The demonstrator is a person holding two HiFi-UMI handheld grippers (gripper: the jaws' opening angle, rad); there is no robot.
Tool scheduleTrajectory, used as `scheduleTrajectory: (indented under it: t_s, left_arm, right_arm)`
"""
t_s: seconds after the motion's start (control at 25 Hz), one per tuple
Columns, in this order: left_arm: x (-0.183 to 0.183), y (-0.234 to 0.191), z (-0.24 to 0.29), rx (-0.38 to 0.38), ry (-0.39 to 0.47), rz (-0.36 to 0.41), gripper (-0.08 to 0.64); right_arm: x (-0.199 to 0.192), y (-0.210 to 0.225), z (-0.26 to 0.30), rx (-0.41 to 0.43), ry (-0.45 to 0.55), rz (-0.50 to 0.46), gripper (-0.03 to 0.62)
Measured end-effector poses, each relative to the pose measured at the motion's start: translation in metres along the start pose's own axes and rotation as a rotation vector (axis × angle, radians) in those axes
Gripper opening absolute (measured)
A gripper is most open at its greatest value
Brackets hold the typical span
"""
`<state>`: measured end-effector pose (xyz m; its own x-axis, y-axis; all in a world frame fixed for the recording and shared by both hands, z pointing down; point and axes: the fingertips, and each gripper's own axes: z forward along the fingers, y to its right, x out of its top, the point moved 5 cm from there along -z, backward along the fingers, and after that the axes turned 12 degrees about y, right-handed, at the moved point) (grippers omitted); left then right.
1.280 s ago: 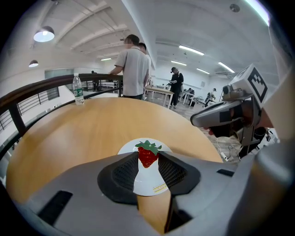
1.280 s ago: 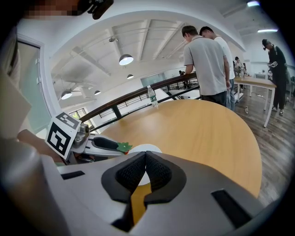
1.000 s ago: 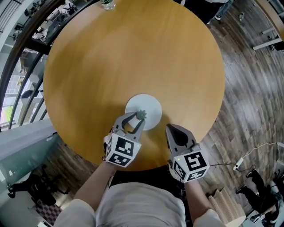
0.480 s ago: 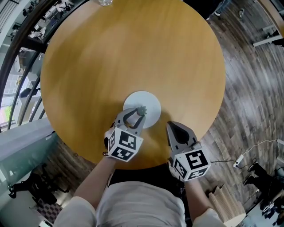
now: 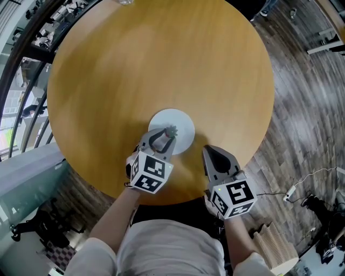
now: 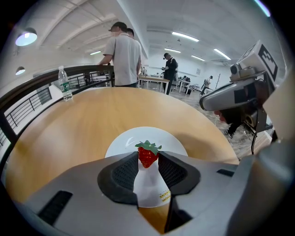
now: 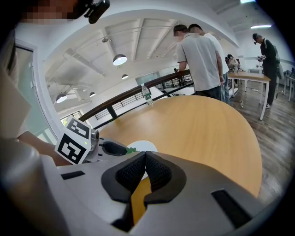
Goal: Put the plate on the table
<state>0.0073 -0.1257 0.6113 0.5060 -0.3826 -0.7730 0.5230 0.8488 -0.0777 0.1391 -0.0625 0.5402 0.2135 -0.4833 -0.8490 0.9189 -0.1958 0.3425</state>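
Left claw (image 5: 170, 135): clamped on a strawberry (image 6: 148, 156), over the plate's near edge.
Plate (image 5: 182, 123): white, on the worktop (image 5: 161, 59).
Right claw (image 7: 144, 156): pressed together, empty.

The left tool (image 5: 166, 135) hides the near rim of the plate (image 5: 178, 121) (bottle (image 5: 125, 1) cropped at top edge)

I logged a clear plastic water bottle with a green label (image 6: 65, 83), upright beside a dark curved metal railing (image 6: 39, 94). Two people in pale shirts (image 6: 124, 53) stood beyond, backs turned. A white power cable (image 5: 290, 192) lay on the grey-brown wood-plank floor (image 5: 302, 108).
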Motion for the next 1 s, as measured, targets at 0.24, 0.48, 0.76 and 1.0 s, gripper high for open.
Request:
scheduleTrajectory:
  t_s: [0.24, 0.48, 0.76, 1.0]
  left_arm:
    - [-0.0037, 0.0003, 0.0042, -0.003, -0.036, 0.002, 0.15]
    - [-0.0044, 0.001, 0.006, -0.002, -0.057, 0.011, 0.152]
    - [-0.0043, 0.0026, 0.0071, 0.003, -0.064, 0.027, 0.202]
    - [-0.0008, 0.0025, 0.0033, 0.004, -0.051, 0.022, 0.204]
  right_arm:
    - [-0.0008, 0.0, 0.0, -0.003, 0.001, 0.006, 0.025]
    - [-0.0015, 0.0003, -0.001, -0.003, 0.004, 0.01, 0.025]
    - [0.0008, 0.0021, -0.0022, -0.004, 0.003, 0.012, 0.025]
    - [0.0041, 0.0023, -0.0019, -0.001, 0.009, 0.01, 0.025]
